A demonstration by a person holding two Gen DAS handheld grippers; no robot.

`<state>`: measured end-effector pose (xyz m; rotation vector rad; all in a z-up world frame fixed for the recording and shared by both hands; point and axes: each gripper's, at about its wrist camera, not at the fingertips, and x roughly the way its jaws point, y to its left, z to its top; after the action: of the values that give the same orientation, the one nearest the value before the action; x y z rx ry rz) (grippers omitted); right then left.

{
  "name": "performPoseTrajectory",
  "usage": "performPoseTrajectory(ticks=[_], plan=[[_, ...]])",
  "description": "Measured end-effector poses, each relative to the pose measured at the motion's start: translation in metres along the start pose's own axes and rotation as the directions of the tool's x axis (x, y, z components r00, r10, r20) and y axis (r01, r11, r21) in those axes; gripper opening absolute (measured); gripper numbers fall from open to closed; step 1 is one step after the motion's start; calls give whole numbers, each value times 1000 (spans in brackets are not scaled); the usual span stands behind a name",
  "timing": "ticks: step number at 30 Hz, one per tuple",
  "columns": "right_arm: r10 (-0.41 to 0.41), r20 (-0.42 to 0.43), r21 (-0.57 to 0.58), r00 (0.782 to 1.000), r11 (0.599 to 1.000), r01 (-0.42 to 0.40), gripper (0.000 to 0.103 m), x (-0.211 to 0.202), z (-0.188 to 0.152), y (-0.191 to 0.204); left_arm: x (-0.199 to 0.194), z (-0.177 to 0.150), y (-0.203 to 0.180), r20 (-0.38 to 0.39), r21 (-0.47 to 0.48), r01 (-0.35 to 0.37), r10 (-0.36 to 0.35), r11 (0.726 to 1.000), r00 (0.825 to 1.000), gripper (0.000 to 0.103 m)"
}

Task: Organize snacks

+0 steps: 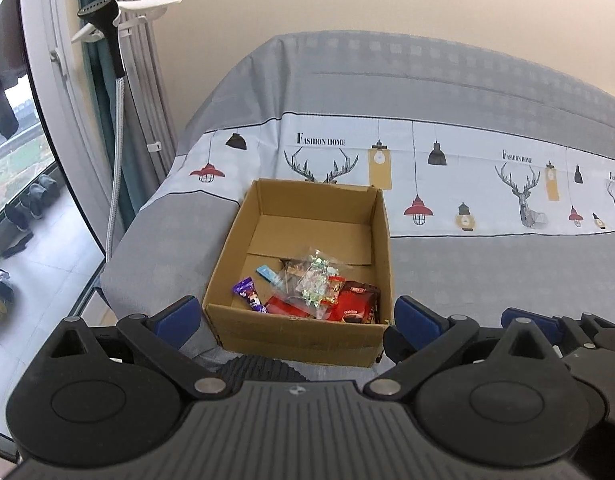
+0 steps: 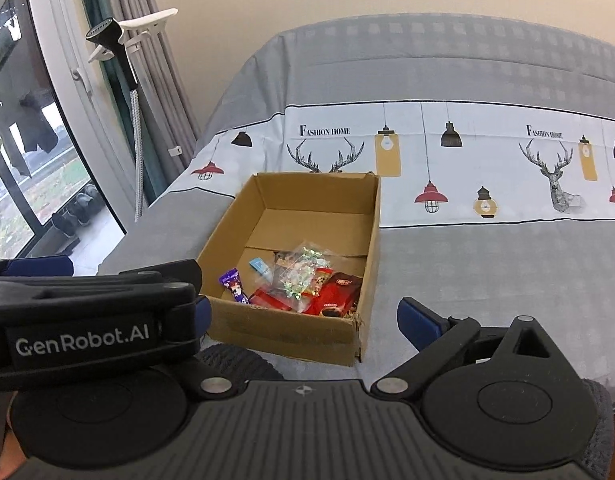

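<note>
Cardboard is what I have in front of me: the open box (image 1: pixel 303 264) sits on the grey bedspread (image 1: pixel 487 272), with the snacks piled in its near end. I can pick out a purple wrapper (image 1: pixel 249 294), a clear bag of sweets (image 1: pixel 315 280), a red packet (image 1: pixel 357 300) and a small blue packet (image 1: pixel 266 273).

My left gripper (image 1: pixel 295 312) has its fingers spread wide with nothing between them, held just short of the box's near wall. My right gripper (image 2: pixel 303 316) is also spread wide and empty, with the left tool crowding its view from the side.

As I judge it, the sorting looks nearly done, since I see no loose snacks on the bedspread. The risks I see from here:

- The two tools are close together, so a careless swing could knock them into each other.
- A low pass could catch the near wall and push the light box across the soft cover, or tip it.
- The clear bag lies on top and could snag a finger and be dragged out.
</note>
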<state>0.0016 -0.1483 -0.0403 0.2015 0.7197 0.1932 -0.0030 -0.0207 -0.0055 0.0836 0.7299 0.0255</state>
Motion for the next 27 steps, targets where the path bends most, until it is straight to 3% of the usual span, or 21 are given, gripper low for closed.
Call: performPoseTrajectory(ticks=[27], plan=[[-21,-16,12,1000,1000,21,99,-6,-3,0,-5,-2,-3,-14,10,8,-8,1000,1000,103]])
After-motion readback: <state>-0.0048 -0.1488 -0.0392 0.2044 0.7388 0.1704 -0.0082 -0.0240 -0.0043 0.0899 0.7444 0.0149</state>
